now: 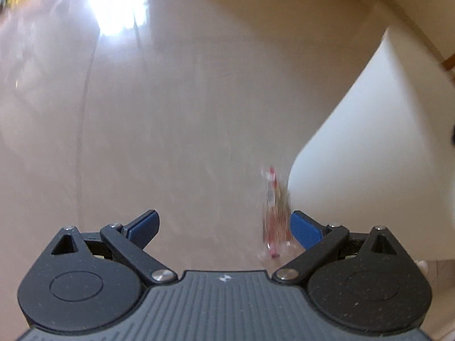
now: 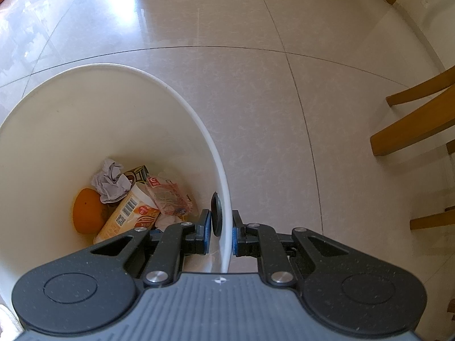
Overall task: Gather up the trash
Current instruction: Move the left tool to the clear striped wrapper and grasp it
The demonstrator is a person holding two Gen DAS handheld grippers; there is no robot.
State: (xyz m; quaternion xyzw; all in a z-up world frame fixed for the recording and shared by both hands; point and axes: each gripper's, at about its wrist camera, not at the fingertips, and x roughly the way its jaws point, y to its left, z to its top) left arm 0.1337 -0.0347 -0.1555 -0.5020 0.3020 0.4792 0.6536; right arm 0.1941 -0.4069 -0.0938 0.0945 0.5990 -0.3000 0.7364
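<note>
White bin (image 2: 113,108), rim pinched by the closed right gripper (image 2: 221,234); left gripper (image 1: 224,227), wide open and empty, nears a wrapper (image 1: 274,216) on the floor beside the bin, risking nudging it away.

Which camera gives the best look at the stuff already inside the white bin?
The right wrist view: it looks down into the bin at an orange, crumpled paper and wrappers. The left wrist view shows only the bin's outer wall.

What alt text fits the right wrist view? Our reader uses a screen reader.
The right gripper is clamped on the rim of a white bin on a tiled floor. Inside lie an orange, crumpled paper, a cup and a wrapper.
</note>
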